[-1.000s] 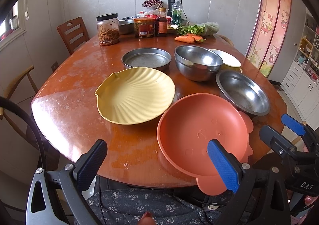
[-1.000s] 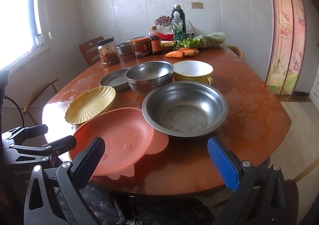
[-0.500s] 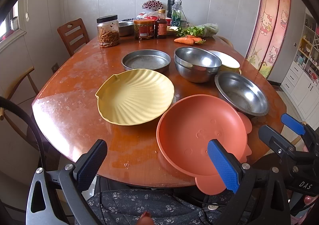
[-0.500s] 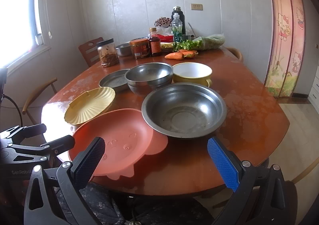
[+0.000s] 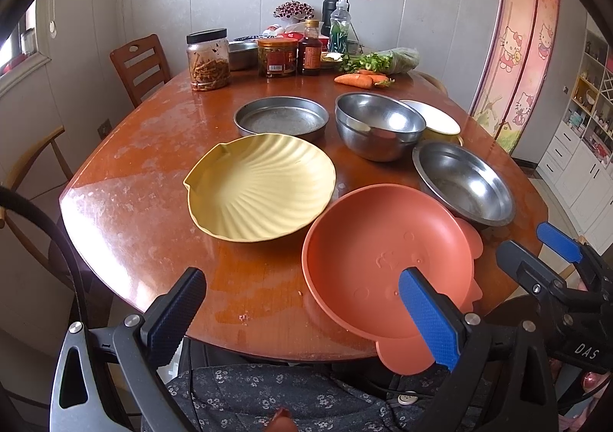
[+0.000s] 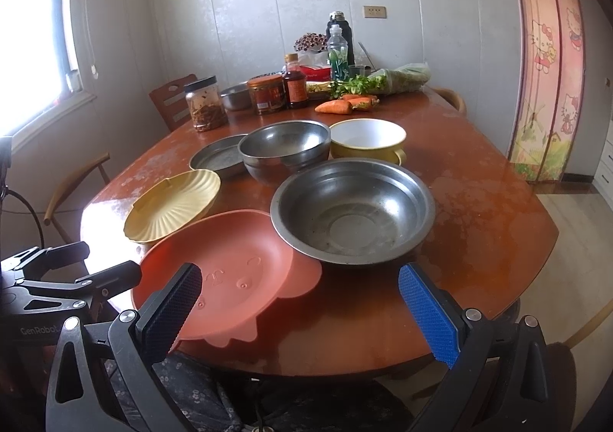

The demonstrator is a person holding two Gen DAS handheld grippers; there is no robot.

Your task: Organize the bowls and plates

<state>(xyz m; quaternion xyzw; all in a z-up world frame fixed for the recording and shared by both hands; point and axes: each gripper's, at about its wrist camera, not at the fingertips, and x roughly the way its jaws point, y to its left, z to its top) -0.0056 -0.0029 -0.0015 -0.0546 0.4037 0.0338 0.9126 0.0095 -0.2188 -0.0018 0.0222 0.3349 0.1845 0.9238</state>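
An orange plate (image 5: 383, 259) (image 6: 230, 263) overhangs the table's near edge. A yellow shell-shaped plate (image 5: 260, 188) (image 6: 172, 206) lies left of it. A wide steel bowl (image 5: 463, 183) (image 6: 352, 209) sits right of the orange plate. Two nested steel bowls (image 5: 377, 129) (image 6: 285, 152), a flat steel pan (image 5: 281, 119) (image 6: 216, 160) and a yellow bowl with a white inside (image 5: 433, 121) (image 6: 367, 142) stand behind. My left gripper (image 5: 302, 313) is open and empty in front of the table edge. My right gripper (image 6: 299, 309) is open and empty near the orange plate's rim.
Jars (image 5: 208, 62), bottles (image 5: 310, 52), carrots (image 5: 356, 79) and greens crowd the far end of the wooden table (image 5: 134, 171). Wooden chairs (image 5: 140, 66) stand at the left. A floral cloth lies below the near table edge.
Both grippers have shifted only slightly; the dishes appear a little lower and nearer in both views. Nothing on the table has moved.
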